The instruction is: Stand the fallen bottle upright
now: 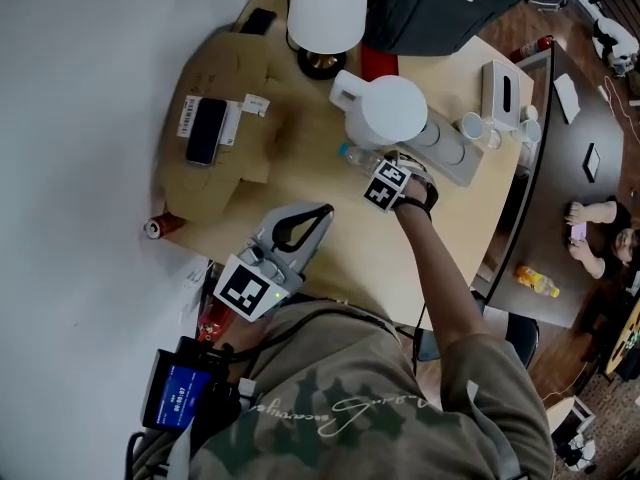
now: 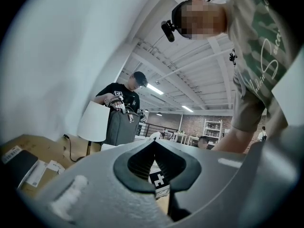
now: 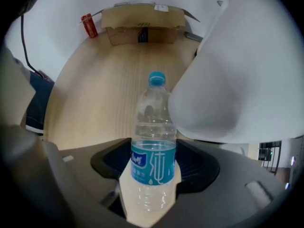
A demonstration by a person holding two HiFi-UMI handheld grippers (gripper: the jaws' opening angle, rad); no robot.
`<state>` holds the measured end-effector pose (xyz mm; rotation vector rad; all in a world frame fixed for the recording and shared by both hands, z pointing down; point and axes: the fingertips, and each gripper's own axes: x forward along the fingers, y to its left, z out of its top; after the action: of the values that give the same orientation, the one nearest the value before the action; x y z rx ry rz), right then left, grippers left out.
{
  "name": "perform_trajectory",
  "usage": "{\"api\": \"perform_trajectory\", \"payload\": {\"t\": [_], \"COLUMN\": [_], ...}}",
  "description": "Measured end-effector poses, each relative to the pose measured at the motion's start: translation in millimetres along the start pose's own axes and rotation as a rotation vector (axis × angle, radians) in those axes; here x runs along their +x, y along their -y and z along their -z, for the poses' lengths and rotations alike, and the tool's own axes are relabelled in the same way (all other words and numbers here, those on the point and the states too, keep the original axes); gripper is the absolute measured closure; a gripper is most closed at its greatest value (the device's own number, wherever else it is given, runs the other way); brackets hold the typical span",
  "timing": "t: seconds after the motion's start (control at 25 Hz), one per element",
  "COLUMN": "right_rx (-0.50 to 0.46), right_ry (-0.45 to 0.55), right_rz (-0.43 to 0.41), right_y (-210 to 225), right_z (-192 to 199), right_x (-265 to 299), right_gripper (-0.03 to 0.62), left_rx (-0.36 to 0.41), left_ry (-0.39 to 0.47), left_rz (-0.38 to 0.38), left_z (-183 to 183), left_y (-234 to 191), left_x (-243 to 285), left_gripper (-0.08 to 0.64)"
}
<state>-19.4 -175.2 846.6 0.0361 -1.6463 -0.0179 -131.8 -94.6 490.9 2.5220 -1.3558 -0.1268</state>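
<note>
A clear water bottle [image 3: 153,127] with a blue cap and a blue label lies on its side on the pale wooden table [image 3: 95,99], right beside a white kettle [image 3: 232,75]. My right gripper [image 3: 153,148] points straight down over it, jaws wide, one on each side of the label; strips of table show between bottle and jaws. In the head view the bottle [image 1: 355,155] pokes out from under my right gripper [image 1: 387,180] and its marker cube. My left gripper [image 1: 322,211] hovers level at the table's near edge, jaw tips together [image 2: 154,142] around nothing.
The white kettle [image 1: 390,108] stands on a grey tray with cups [image 1: 472,126]. A white lamp [image 1: 327,13], a tissue box [image 1: 500,93], flattened cardboard [image 1: 225,88] with a phone [image 1: 205,130] on it and a red can [image 1: 160,227] stand around the table.
</note>
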Motion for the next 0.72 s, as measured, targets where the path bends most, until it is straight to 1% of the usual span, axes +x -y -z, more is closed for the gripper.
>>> {"api": "perform_trajectory", "payload": {"t": [0.16,0.28,0.48,0.56,0.64,0.72], "right_rx": [-0.023,-0.036,-0.046,-0.051,-0.035,0.035], "right_ry": [-0.038,-0.046,-0.043,-0.021,0.027,0.126], "right_rz": [0.003,0.002,-0.018,-0.005,0.004,0.0], "right_y": [5.3,5.7,6.1,5.3,-0.5,-8.3], "right_z": [-0.5,-3.0,-5.0,-5.8,-5.0,-6.9], "right_x": [17.8,29.9,30.9,33.5,29.2,11.0], "right_gripper": [0.279,0.272,0.272,0.275,0.278,0.278], "left_rx": [-0.012,-0.014,-0.006,-0.005,-0.004,-0.007], "left_ry": [-0.009,-0.014,-0.019,-0.02,-0.019,-0.015], "left_rz": [-0.008,-0.006,-0.004,-0.005,-0.006,-0.011], "left_z": [9.2,14.3,13.0,15.7,16.3,14.0], "left_y": [-12.0,-16.5,-14.2,-16.0,-14.3,-10.7], "left_x": [-0.1,2.5,7.8,7.9,7.3,6.1], "left_gripper": [0.557,0.557,0.557,0.557,0.557,0.557]}}
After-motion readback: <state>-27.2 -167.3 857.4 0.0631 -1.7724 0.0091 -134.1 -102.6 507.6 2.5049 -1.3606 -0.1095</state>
